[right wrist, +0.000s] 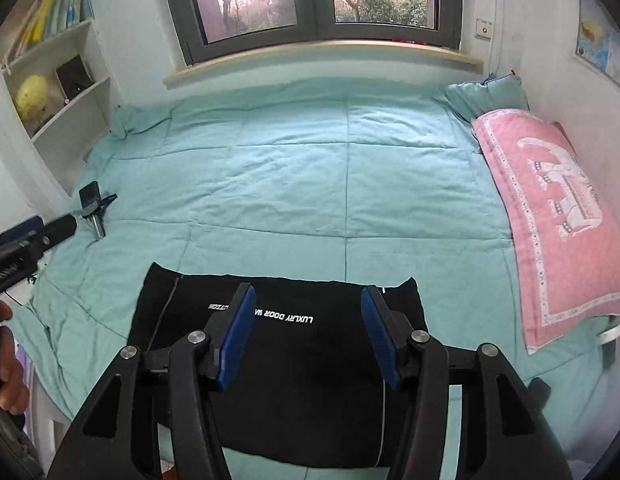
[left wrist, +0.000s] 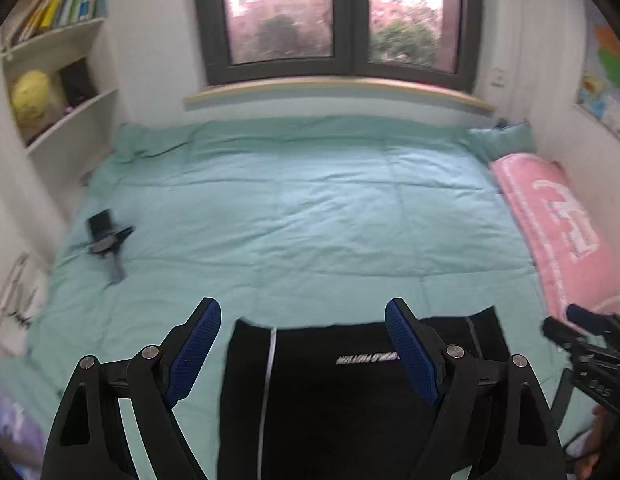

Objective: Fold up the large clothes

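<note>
A black garment (left wrist: 329, 392) with white lettering and thin pale stripes lies folded into a flat rectangle at the near edge of the bed. The right wrist view shows the same garment (right wrist: 294, 360). My left gripper (left wrist: 302, 306) hangs above it, its blue pads wide apart and nothing between them. My right gripper (right wrist: 308, 291) is also raised over the garment, open and empty. Each gripper shows at the edge of the other's view: the right gripper (left wrist: 581, 320) and the left gripper (right wrist: 34, 232), held by a hand (right wrist: 6, 364).
A teal quilt (left wrist: 310, 208) covers the bed up to the window wall. A pink pillow (left wrist: 561, 224) lies along the right wall. A small black stand (left wrist: 108, 240) rests on the quilt at the left. White shelves (left wrist: 70, 64) with books stand at the left.
</note>
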The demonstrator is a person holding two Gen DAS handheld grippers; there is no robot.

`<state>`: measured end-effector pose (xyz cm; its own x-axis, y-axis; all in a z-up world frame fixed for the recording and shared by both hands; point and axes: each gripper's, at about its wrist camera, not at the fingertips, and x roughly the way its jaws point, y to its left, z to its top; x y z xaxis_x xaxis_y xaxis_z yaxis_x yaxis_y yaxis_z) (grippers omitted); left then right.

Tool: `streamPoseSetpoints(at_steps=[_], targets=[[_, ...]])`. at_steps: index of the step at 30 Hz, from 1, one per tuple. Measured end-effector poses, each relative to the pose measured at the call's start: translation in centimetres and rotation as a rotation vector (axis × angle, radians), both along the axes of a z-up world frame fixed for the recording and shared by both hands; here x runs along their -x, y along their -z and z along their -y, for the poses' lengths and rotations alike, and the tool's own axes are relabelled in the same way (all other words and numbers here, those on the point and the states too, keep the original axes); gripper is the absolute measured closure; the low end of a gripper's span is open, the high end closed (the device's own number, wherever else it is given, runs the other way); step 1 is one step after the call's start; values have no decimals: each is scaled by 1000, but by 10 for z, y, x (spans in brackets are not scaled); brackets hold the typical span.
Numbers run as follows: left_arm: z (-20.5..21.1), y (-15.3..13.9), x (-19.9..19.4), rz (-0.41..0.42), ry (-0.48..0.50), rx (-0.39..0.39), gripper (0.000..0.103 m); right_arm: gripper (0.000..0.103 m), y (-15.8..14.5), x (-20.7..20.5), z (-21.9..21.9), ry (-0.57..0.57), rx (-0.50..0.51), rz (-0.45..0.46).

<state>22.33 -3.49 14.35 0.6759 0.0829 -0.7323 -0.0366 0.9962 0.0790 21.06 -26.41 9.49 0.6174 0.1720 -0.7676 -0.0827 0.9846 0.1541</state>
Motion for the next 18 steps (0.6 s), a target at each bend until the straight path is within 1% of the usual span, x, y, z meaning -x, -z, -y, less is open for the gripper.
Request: streamPoseSetpoints(at_steps=[2,4,6,9,12,14,18], targets=[[2,-2,11,-12,-7,-15,18,44,-10,9,-2,-1,11,2],[5,-2,19,-16,-18,-47,18,44,-15,15,-6,5,32,-2],[9,3,26,-23,-19,-57,18,44,-17,24,-8,9,38,-14],[10,9,35,-33,-33,-35,18,44,-4,30,-15,13,2,-34],[9,20,37,-62,-32,-14,18,44,21,33,-25,38,1,-104],[8,29,35,-87,-23,-8,18,44,32,34,-29,37,1,-132],[7,37,35,-113,-6,14,18,44,40,35,-32,40,2,-151]])
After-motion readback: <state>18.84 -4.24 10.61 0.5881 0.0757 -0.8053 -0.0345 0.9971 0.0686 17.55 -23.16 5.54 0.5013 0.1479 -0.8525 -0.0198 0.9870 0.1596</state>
